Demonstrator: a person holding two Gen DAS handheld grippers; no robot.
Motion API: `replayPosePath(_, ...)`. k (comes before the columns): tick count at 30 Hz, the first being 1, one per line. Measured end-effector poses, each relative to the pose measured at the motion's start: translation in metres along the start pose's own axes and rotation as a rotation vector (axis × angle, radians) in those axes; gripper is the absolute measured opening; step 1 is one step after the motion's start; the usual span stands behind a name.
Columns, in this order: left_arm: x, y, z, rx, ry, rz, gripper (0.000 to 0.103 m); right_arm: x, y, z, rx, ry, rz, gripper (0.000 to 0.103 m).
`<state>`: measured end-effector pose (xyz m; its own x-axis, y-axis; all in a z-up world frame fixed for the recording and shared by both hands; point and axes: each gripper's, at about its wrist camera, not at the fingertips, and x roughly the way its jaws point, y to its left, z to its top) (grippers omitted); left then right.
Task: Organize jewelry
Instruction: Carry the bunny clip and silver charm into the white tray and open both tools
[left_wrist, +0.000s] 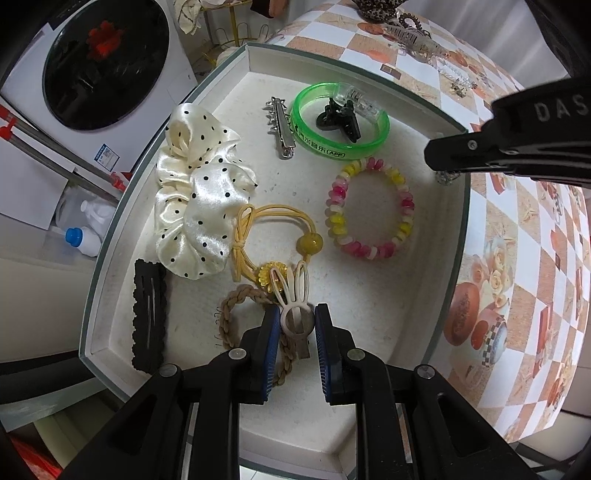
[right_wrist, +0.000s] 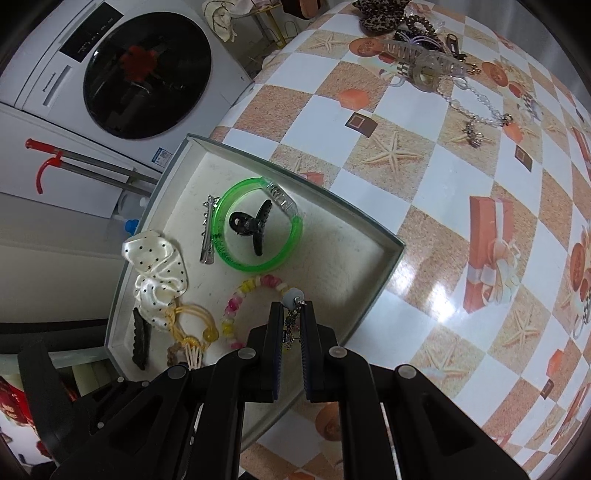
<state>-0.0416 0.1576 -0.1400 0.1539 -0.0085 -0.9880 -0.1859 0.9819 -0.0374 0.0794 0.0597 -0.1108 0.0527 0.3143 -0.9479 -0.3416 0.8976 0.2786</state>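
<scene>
A shallow white-lined box (left_wrist: 448, 236) (right_wrist: 373, 254) holds a polka-dot scrunchie (left_wrist: 195, 199), a green bangle (left_wrist: 341, 122), a beaded bracelet (left_wrist: 369, 208), a yellow hair tie (left_wrist: 275, 236) and several clips. My left gripper (left_wrist: 297, 326) is low over the box, shut on a white rabbit-ear clip (left_wrist: 293, 295). My right gripper (right_wrist: 291, 321) hangs over the box's right part, shut on a small dangling charm with a grey bead (right_wrist: 293, 297). It also shows in the left wrist view (left_wrist: 443, 166).
More hair clips, a leopard scrunchie (right_wrist: 380, 13) and a clear bead chain (right_wrist: 476, 101) lie at the far side of the checkered table (right_wrist: 443, 221). A washing machine (right_wrist: 122, 74) stands left of the table, beyond the box's edge.
</scene>
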Motion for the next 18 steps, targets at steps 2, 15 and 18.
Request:
replayPosePath(2, 0.0, -0.004, 0.0, 0.006, -0.006, 0.008, 0.024, 0.005, -0.001, 0.003, 0.001, 0.003, -0.003, 0.01)
replayPosePath(15, 0.0, -0.02, -0.002, 0.033, -0.019, 0.054, 0.025, 0.035, -0.012, 0.005, 0.037, 0.039, -0.031, 0.01)
replayPosePath(18, -0.002, -0.021, -0.002, 0.031, -0.017, 0.056, 0.025, 0.038, -0.012, 0.005, 0.04, 0.048, -0.033, 0.011)
